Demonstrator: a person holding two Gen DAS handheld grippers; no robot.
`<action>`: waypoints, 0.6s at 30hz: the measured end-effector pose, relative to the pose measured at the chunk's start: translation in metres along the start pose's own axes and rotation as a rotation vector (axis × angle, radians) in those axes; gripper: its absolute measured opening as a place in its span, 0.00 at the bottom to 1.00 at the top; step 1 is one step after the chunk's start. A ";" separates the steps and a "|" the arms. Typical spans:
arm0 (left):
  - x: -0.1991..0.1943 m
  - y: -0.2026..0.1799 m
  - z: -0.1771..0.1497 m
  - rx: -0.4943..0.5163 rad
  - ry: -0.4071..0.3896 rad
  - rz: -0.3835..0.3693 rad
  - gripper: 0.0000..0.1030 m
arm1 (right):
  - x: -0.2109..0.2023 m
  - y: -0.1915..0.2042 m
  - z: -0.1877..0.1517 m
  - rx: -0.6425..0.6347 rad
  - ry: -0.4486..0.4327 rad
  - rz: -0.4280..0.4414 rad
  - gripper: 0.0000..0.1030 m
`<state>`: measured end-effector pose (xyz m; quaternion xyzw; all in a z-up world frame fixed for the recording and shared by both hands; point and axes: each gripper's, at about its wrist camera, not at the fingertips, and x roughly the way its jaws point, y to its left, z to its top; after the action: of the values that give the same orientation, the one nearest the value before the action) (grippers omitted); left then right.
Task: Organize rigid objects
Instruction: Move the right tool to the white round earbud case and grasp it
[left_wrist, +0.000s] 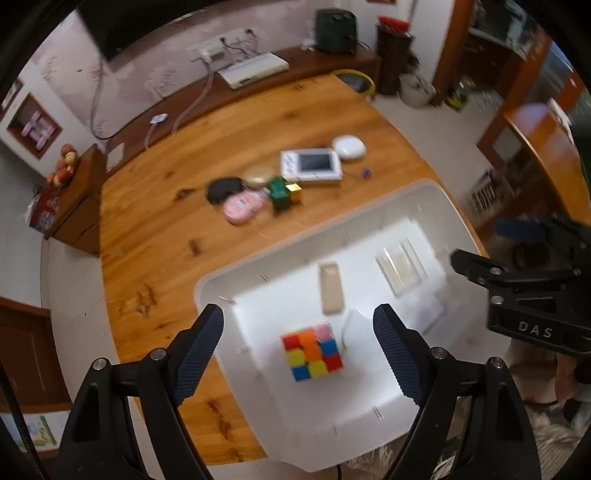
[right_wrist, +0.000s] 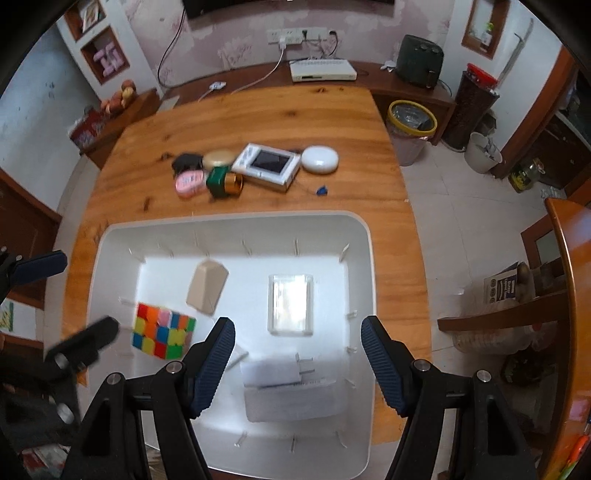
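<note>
A white bin (left_wrist: 258, 273) (right_wrist: 236, 221) stands at the near edge of the wooden table. Inside it lie a colourful puzzle cube (left_wrist: 312, 350) (right_wrist: 162, 330), a beige block (left_wrist: 330, 288) (right_wrist: 207, 290), a clear box (left_wrist: 400, 267) (right_wrist: 290, 304) and a white charger (right_wrist: 291, 373) on a white packet. My left gripper (left_wrist: 299, 347) hangs open above the cube, touching nothing. My right gripper (right_wrist: 298, 360) is open over the charger, empty. Further back on the table are a white boxed device (left_wrist: 312, 164) (right_wrist: 269, 166), a white oval case (left_wrist: 349, 147) (right_wrist: 319, 158), a green-and-gold jar (left_wrist: 282, 192) (right_wrist: 223, 182), a pink case (left_wrist: 242, 206) (right_wrist: 190, 182), a gold lid (right_wrist: 219, 158) and a black pouch (left_wrist: 223, 188) (right_wrist: 186, 160).
A small blue piece (right_wrist: 321, 190) (left_wrist: 365, 171) lies alone on the table right of the pile. A low cabinet behind the table carries a white router (right_wrist: 323, 72) and a dark appliance (right_wrist: 419, 61). A yellow-rimmed bin (right_wrist: 410, 129) stands on the floor at the right.
</note>
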<state>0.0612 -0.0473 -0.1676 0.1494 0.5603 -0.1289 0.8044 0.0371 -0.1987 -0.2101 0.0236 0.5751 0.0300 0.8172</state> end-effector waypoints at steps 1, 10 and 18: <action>-0.003 0.007 0.005 -0.013 -0.013 0.009 0.83 | -0.002 -0.002 0.004 0.010 -0.006 0.008 0.70; -0.001 0.059 0.046 -0.056 -0.053 0.064 0.83 | 0.000 -0.015 0.049 0.082 -0.021 0.004 0.70; 0.040 0.048 0.090 0.159 -0.017 0.004 0.83 | 0.029 -0.027 0.099 0.144 0.003 -0.017 0.70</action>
<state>0.1702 -0.0394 -0.1716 0.2126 0.5412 -0.1726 0.7951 0.1401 -0.2241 -0.2058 0.0772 0.5773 -0.0183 0.8127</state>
